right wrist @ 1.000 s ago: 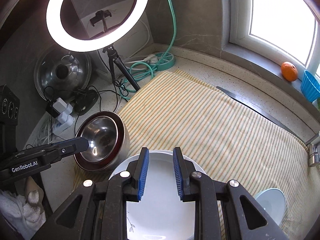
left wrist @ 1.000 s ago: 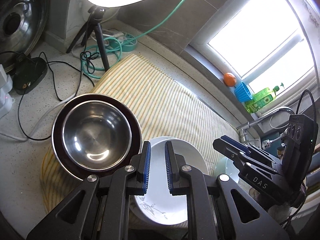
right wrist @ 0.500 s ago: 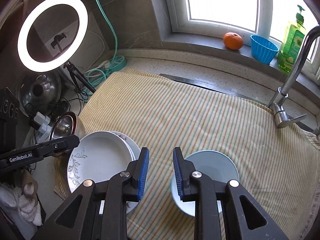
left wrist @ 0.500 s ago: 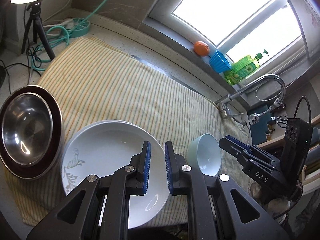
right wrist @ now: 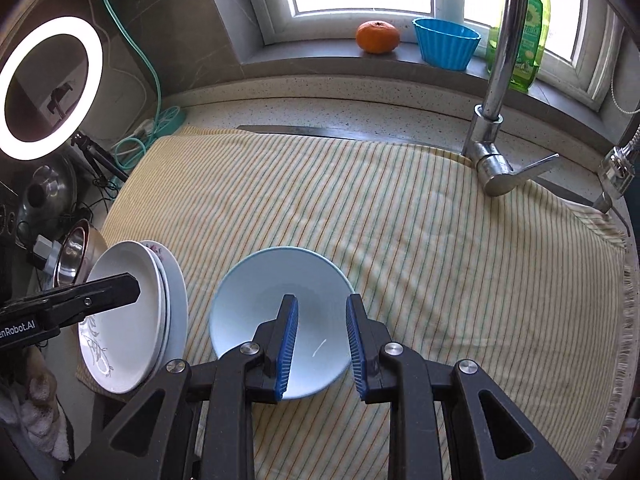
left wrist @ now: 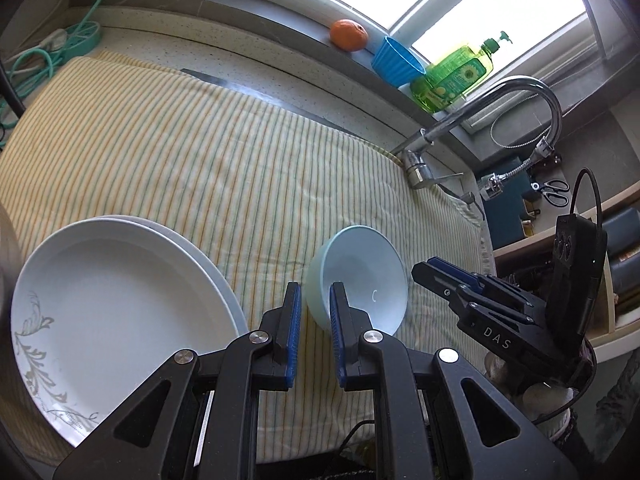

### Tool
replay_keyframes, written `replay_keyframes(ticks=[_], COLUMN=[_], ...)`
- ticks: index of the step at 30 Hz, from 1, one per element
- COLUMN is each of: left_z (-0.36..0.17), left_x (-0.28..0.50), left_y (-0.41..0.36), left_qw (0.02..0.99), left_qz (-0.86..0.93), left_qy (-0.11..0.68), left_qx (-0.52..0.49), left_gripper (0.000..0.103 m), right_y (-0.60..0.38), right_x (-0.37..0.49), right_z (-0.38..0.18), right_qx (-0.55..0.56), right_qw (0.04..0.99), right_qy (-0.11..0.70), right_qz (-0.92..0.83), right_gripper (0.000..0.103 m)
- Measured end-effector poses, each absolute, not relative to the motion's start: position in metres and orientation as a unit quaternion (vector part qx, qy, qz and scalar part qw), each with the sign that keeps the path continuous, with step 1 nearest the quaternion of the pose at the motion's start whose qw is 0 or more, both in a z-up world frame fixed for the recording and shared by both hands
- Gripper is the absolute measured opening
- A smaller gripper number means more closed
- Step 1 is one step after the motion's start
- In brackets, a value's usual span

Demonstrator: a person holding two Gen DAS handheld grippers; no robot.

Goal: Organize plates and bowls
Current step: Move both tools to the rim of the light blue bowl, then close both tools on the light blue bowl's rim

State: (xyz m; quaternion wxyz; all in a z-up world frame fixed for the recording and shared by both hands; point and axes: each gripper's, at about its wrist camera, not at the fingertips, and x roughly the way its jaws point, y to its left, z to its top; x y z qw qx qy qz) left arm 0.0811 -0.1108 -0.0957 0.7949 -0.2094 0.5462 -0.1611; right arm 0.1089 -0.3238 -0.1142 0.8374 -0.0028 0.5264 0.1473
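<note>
Two grippers hover over the striped cloth (right wrist: 400, 220) on the counter; neither holds anything. The pale blue bowl (right wrist: 260, 292) sits upright on the cloth, directly beneath and ahead of the right gripper (right wrist: 322, 346), whose jaws stand at a narrow gap above the bowl's interior. The left gripper (left wrist: 315, 334), jaws nearly closed with a slim gap, points at the bowl's left rim. Stacked white plates (left wrist: 112, 308) lie just left of the bowl. Judgement: the right gripper is nearer; the jaws must straddle one rim wall.
</note>
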Motion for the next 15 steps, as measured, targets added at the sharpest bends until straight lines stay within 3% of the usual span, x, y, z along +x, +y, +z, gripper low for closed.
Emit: replay_keyframes(ticks=[15], left_z=[-0.119], left_x=[0.093], left_y=[-0.146], left_qw=[0.780], left_qz=[-0.157], left_qy=[0.576], left_qx=[-0.187], left_gripper=[0.013], right_y=[-0.338], right_x=[0.126], right_z=[-0.144], right_qx=[0.018], right_qw=[0.815], right_qy=[0.557], right_qz=[0.159], right_gripper=[0.022])
